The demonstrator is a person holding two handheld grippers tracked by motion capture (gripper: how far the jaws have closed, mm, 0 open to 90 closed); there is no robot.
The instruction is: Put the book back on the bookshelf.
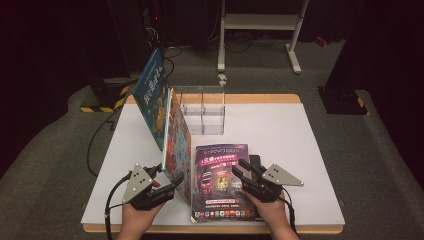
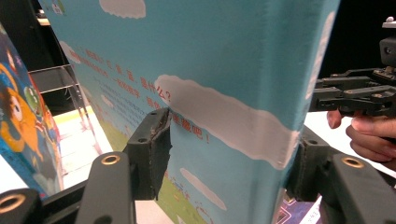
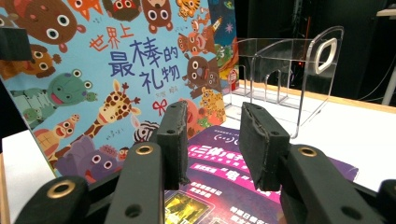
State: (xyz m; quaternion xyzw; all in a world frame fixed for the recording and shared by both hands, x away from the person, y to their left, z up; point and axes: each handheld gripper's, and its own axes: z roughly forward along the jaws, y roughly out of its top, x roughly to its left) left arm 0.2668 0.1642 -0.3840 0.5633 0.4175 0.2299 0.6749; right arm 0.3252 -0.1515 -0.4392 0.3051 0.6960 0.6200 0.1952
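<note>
Left claw (image 2: 224, 154) straddles upright blue book (image 2: 224, 70), pads not visibly clamped; right claw (image 3: 212, 140) released over purple book (image 3: 224, 182).

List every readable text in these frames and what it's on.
"世界上最棒的礼物": title on the animal picture book, right gripper view.
Red lines on that book's blue back cover, left gripper view: partly legible, ending "是什么?"; the rest too blurred.
Purple book lying flat: white headings and small print too blurred in both views.
Clear acrylic rack: no text.
</note>
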